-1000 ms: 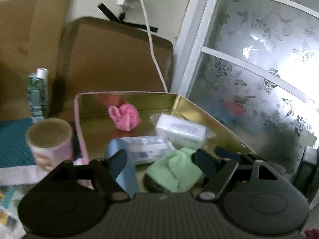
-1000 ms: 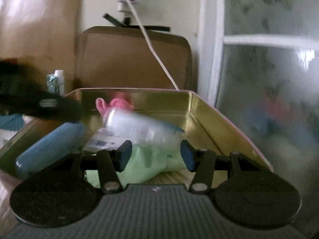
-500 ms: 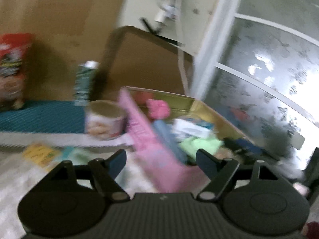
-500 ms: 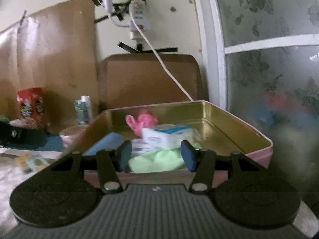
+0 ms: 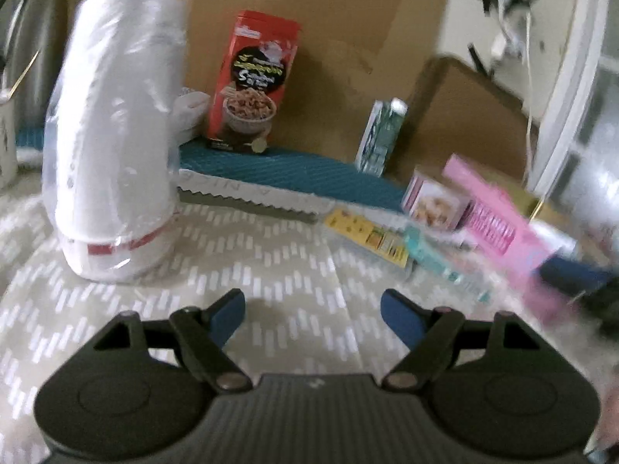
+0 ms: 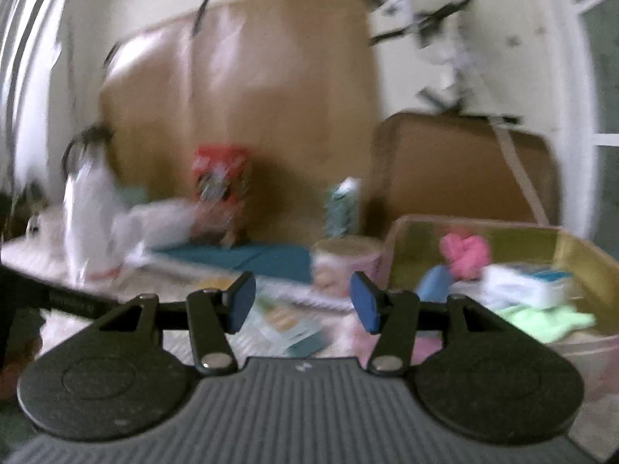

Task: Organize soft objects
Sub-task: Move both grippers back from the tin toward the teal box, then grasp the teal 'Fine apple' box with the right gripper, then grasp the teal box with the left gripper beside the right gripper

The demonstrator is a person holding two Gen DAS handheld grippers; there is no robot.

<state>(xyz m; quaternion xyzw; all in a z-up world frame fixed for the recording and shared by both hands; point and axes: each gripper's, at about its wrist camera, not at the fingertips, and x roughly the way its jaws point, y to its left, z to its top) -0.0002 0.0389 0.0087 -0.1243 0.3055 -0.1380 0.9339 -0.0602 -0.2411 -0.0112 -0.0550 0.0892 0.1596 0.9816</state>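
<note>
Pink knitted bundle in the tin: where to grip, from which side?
Judging by the right wrist view, grip the pink bundle across its bulging middle, coming from above. It lies in the tin near the back wall, with the blue roll and white packet close in front, so a level approach looks blocked.

Setting: a home, most likely a living or kitchen corner. Indicators: a tabletop (image 5: 271,286) covered with a patterned cloth; a red food box (image 5: 251,81) standing at the rear on a teal mat (image 5: 294,170). Left of the box, a plastic-wrapped white stack (image 5: 116,131). Right of the box, a small carton (image 5: 381,137). Behind it, brown paper (image 5: 329,19) taped to the wall. Far right of it, a frosted patterned window (image 5: 603,116).
</note>
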